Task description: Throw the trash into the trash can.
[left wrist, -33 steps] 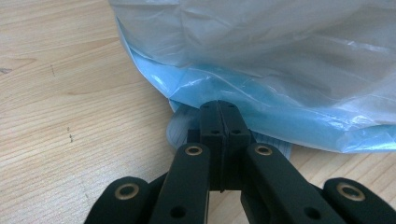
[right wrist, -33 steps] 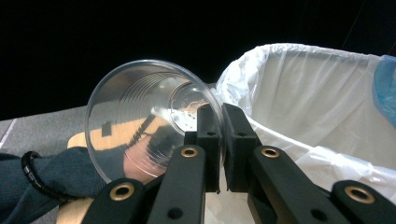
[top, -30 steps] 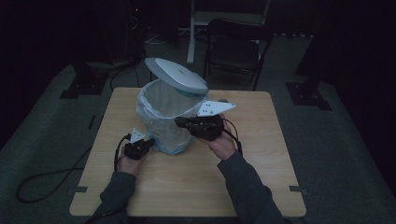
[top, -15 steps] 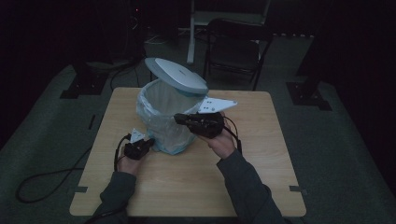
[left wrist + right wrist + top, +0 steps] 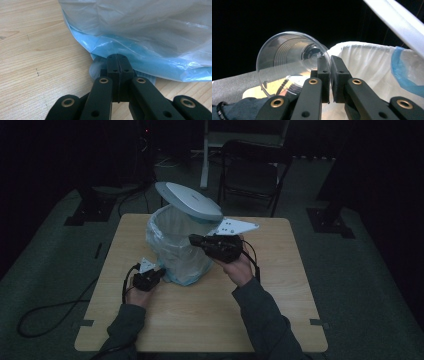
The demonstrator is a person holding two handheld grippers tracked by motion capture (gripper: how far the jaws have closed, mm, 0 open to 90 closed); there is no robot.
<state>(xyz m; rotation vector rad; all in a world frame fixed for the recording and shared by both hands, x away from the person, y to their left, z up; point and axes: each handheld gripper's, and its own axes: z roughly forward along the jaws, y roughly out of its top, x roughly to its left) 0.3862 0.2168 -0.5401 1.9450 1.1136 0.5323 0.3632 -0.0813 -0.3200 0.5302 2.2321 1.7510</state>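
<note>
R gripper (image 5: 329,75): fingers pinching rim of clear plastic cup (image 5: 292,62); cup on its side, mouth toward camera, held at bin rim.
L gripper (image 5: 117,72): fingers pressed together, tips at bin base, nothing visibly between.
Bin (image 5: 180,245): on wooden surface (image 5: 200,320), white/blue liner (image 5: 140,37), lid (image 5: 187,200) tilted up.

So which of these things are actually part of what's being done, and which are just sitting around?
In the job:
clear plastic cup in right gripper
lined bin, lid up
pedal under left gripper

Just about:
folding chair
floor cable
</note>
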